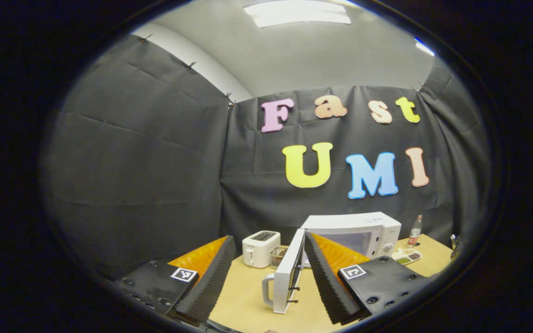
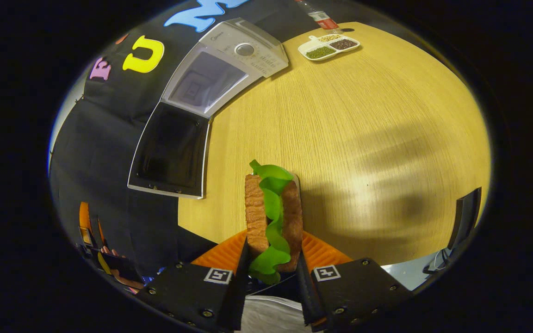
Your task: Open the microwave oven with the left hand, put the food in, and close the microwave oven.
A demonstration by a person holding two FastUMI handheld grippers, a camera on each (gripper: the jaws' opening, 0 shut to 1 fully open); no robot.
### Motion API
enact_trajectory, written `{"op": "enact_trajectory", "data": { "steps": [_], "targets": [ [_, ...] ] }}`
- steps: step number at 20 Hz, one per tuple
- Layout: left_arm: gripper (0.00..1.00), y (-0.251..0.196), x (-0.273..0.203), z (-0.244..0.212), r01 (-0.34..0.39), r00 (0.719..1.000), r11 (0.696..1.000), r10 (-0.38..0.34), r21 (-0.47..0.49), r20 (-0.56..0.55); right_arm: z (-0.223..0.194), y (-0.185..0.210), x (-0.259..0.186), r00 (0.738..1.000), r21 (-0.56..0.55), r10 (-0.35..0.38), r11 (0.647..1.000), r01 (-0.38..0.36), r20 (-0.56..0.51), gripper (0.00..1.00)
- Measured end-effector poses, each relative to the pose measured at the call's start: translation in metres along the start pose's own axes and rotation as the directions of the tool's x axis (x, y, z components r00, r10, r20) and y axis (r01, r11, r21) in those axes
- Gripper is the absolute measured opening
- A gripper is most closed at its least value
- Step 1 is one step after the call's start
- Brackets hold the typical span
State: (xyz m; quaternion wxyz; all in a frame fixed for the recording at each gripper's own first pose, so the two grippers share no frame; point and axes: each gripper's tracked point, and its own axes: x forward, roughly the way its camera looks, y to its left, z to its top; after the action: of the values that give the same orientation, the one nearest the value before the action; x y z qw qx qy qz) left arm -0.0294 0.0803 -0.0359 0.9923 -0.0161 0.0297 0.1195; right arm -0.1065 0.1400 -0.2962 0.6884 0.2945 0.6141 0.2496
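Left gripper view: left gripper (image 1: 269, 273) at 6 o'clock, jaws wide apart, nothing held. Microwave (image 1: 359, 233) on table (image 1: 248, 296) at approx 4 o'clock, door (image 1: 289, 273) swung open, edge-on between the fingers, not touching either; door handle (image 1: 267, 289) facing 9 o'clock. Toaster (image 1: 260, 248) just left of microwave, small basket-like item beside it, contents unclear. Bottle (image 1: 415, 229) at 3–4 o'clock past microwave, tray (image 1: 406, 255) near it at table edge.

Right gripper view: right gripper (image 2: 271, 273) at 6 o'clock, jaws narrowed onto sandwich (image 2: 273, 217), both fingers pressing its bread sides; lettuce (image 2: 272, 203) sticking out top and bottom. Sandwich held above table (image 2: 363, 138), clear of surface as far as can tell. Microwave (image 2: 229, 69) at 11 o'clock, well apart from sandwich, door (image 2: 171, 150) open toward 9 o'clock, cavity w/ nothing visible inside. Tray (image 2: 329, 45) at 12–1 o'clock w/ three compartments of grains/beans, bottle (image 2: 319, 16) just beyond. Other gripper and a hand at 8 o'clock, partly cut off.
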Motion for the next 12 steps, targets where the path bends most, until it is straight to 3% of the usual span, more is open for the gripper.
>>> {"op": "enact_trajectory", "data": {
  "steps": [1,2,7,12],
  "targets": [
    [0.99,0.001,0.001,-0.001,-0.002,1.0,1.0,0.002,0.0,-0.002,0.002,-0.001,0.005,1.0,0.001,-0.011,1.0,0.011,0.017,0.49],
    [0.99,0.003,0.003,-0.004,-0.007,1.0,1.0,0.007,-0.001,-0.006,0.0,0.002,0.002,1.0,-0.018,-0.013,1.0,0.013,0.006,0.33],
    [0.99,0.018,0.022,-0.011,-0.012,1.0,1.0,0.012,-0.016,-0.008,0.011,0.026,-0.007,0.998,-0.034,0.009,0.999,-0.007,0.057,0.32],
    [0.99,0.023,0.058,-0.02,0.019,1.0,1.0,-0.019,-0.023,-0.012,0.053,0.077,-0.008,0.984,-0.038,0.063,0.998,-0.058,0.164,0.32]
  ]
}}
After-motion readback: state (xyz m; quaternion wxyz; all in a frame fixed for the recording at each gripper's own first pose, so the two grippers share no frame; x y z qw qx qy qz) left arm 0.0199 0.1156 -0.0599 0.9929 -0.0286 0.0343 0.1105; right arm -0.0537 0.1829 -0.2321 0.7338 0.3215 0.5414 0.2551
